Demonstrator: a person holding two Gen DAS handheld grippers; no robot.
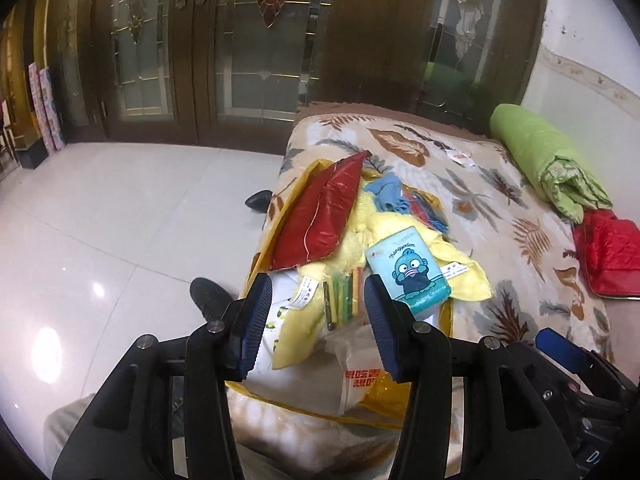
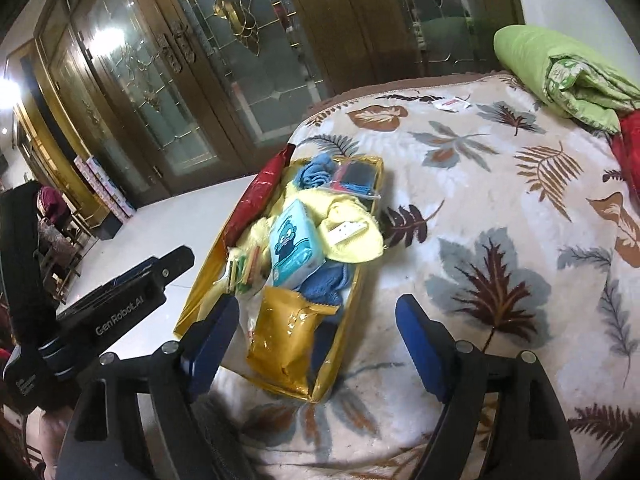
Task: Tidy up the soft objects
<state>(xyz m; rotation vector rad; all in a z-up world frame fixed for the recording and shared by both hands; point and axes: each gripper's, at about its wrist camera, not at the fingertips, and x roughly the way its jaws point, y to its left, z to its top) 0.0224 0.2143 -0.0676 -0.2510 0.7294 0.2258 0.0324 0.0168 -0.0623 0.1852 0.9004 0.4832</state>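
Note:
A gold storage bag (image 2: pixel 200 280) lies open on the bed's left edge, filled with soft items: a red cushion (image 1: pixel 316 216) (image 2: pixel 256 196), a yellow towel (image 1: pixel 464 276) (image 2: pixel 352 240), a teal cartoon tissue pack (image 1: pixel 408 276) (image 2: pixel 292 248), blue cloths (image 1: pixel 388 196) (image 2: pixel 316 172) and a gold packet (image 2: pixel 284 340). My left gripper (image 1: pixel 318 324) is open and empty just above the bag's near end. My right gripper (image 2: pixel 316 348) is open and empty, over the bag's near corner and the blanket.
The bed has a leaf-print blanket (image 2: pixel 500 208). A rolled green quilt (image 1: pixel 548 156) (image 2: pixel 560 72) and a red cushion (image 1: pixel 612 260) lie at the far right. White tiled floor (image 1: pixel 120 220) and glass-panelled wooden doors (image 1: pixel 240 48) are left and behind. A shoe (image 1: pixel 210 296) rests beside the bed.

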